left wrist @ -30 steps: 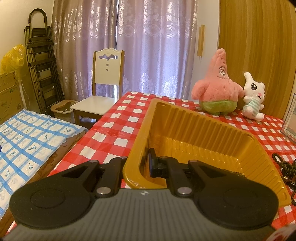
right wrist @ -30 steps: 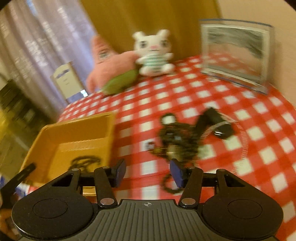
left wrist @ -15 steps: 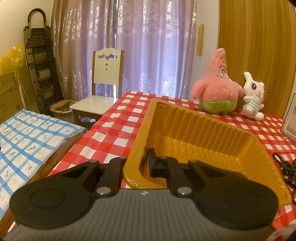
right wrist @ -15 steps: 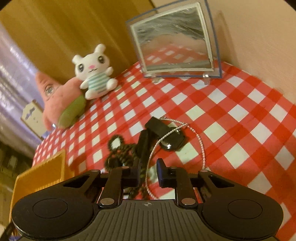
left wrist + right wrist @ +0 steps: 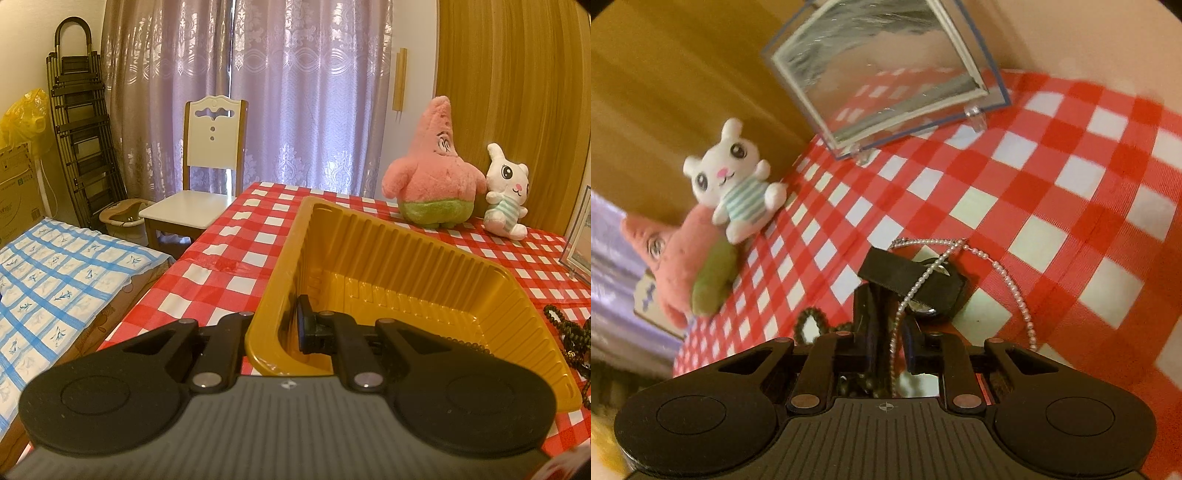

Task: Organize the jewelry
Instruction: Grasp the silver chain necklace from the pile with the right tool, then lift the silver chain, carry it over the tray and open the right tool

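Carefully: right tool is closing around the pearl chain; grip squarely before lifting, while left tool pinches the yellow tray wall.

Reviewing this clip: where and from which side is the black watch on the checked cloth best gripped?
Grip the watch by its strap, from the near side where the right gripper is closing. The strap is flat and narrow; the round case is wider, and the pearl chain drapes over it.
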Demonstrator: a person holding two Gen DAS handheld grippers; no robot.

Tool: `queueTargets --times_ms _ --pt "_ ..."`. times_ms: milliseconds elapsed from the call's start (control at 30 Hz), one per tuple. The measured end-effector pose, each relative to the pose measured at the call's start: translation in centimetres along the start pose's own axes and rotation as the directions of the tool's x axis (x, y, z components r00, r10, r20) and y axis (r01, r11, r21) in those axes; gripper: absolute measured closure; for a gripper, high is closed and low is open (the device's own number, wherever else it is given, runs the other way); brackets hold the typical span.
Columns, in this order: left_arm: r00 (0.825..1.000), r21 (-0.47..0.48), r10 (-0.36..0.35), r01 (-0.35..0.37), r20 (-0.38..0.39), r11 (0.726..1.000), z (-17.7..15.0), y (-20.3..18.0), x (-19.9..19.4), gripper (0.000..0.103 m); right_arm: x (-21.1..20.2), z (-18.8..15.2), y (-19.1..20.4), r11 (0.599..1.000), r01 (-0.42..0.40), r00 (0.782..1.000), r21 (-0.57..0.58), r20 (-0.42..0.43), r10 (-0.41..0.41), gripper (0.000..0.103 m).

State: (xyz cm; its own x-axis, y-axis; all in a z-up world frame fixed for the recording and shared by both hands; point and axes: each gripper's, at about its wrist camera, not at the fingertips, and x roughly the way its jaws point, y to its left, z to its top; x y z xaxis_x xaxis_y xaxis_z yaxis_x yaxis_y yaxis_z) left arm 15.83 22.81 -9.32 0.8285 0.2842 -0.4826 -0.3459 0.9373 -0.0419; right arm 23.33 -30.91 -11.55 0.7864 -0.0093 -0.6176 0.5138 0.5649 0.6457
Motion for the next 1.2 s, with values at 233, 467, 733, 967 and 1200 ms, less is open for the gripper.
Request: queueTargets --times_ms 233,467,733,967,1200 --pt "1.0 0.0 0.0 0.0 0.0 1.0 -0.1 0.0 0.0 0.093 -0.1 0.6 -0.8 0.999 -0.006 1.0 0.044 0.021 0.005 0.101" --pt "1.0 0.0 0.0 0.0 -0.002 1.0 0.1 0.0 0.1 0.093 -3.7 1.6 -1.6 0.997 -0.06 0.996 0.039 0.069 0.057 0.101" --pt "1.0 -0.001 0.0 0.0 -0.002 1.0 0.1 0.0 0.1 0.093 -10.7 4.5 -1.8 0.994 -0.111 0.978 0.004 0.178 0.109 0.101" --pt "1.0 0.004 -0.002 0.002 0.0 1.0 0.3 0.1 0.2 0.093 -15.7 5.5 1.6 0.979 -0.137 0.97 -0.153 0.18 0.164 0.101" --pt "1.0 0.006 -0.003 0.003 0.001 1.0 0.3 0.0 0.2 0.093 -17.9 3.7 6.9 0.931 -0.185 0.971 -0.315 0.084 0.222 0.101"
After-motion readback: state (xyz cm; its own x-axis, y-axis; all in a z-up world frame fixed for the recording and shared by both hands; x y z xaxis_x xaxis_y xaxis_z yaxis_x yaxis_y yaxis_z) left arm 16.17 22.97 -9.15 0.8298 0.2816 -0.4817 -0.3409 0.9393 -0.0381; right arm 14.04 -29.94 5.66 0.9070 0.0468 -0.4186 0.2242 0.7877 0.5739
